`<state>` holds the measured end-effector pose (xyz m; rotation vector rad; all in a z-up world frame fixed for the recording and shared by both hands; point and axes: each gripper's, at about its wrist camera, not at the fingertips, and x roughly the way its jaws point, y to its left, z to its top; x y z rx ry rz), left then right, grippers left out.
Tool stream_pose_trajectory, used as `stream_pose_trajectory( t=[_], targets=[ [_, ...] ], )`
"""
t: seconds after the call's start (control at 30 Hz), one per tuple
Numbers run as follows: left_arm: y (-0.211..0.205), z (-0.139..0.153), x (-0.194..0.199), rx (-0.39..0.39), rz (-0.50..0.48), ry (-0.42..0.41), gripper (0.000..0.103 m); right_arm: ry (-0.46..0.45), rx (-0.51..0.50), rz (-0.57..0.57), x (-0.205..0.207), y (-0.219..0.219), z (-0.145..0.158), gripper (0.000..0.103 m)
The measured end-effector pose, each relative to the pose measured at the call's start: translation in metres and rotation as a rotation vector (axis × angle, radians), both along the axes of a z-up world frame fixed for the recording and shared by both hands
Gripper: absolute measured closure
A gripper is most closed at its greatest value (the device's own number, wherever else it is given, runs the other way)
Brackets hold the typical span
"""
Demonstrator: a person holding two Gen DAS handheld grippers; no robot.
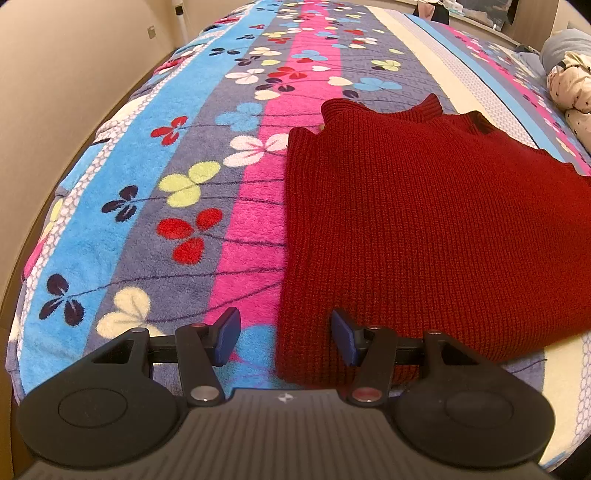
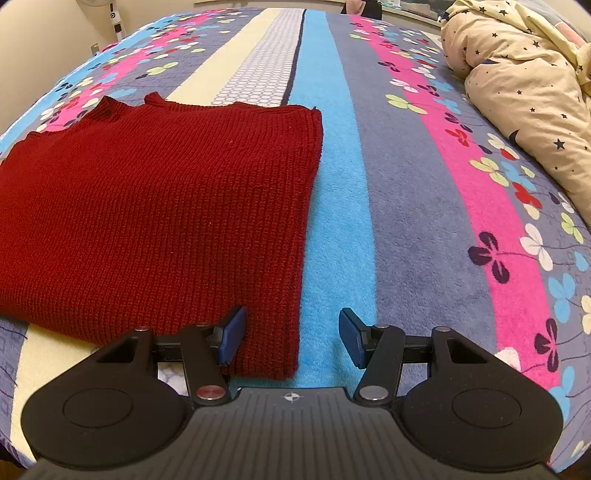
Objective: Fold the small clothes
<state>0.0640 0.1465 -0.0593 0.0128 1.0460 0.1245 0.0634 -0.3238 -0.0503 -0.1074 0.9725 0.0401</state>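
Observation:
A dark red knitted sweater (image 1: 424, 221) lies folded flat on the striped flowered blanket (image 1: 166, 184), its ribbed collar at the far end. My left gripper (image 1: 286, 338) is open above the sweater's near left corner, with the blue pads apart and the fabric's edge below the gap. In the right wrist view the same sweater (image 2: 155, 206) fills the left half, and my right gripper (image 2: 291, 338) is open over its near right corner. Neither gripper's pads press on the knit.
A crumpled cream quilt with dark stars (image 2: 524, 96) lies at the far right of the bed. The blanket's (image 2: 406, 184) left side curves down toward a beige wall (image 1: 55, 74). A white fan stand (image 2: 114, 18) is behind the bed.

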Motion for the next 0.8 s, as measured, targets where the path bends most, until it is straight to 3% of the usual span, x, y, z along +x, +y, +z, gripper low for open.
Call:
stream_pose_trajectory(
  t=[0.17,0.27,0.37,0.5,0.67,0.8],
  targets=[
    [0.000,0.003,-0.004,0.001,0.028,-0.014,0.041,0.000,0.000,0.000,0.000,0.000,0.000,0.046],
    [0.001,0.009,-0.016,-0.013,0.104,-0.050,0.040,-0.005,0.007,-0.004,0.001,0.000,0.002,0.046],
    [0.001,0.007,-0.029,-0.109,0.216,-0.050,0.031,-0.009,0.009,-0.004,0.002,0.001,0.003,0.046],
    [0.000,-0.007,-0.038,-0.206,0.378,-0.003,0.029,-0.001,0.006,-0.001,0.004,0.003,0.003,0.046],
    [0.002,-0.013,-0.039,-0.311,0.523,0.009,0.029,-0.001,0.009,0.018,0.003,0.007,0.004,0.046],
    [-0.003,-0.021,-0.039,-0.357,0.570,0.018,0.028,0.005,0.007,0.034,0.002,0.008,0.004,0.046]
  ],
)
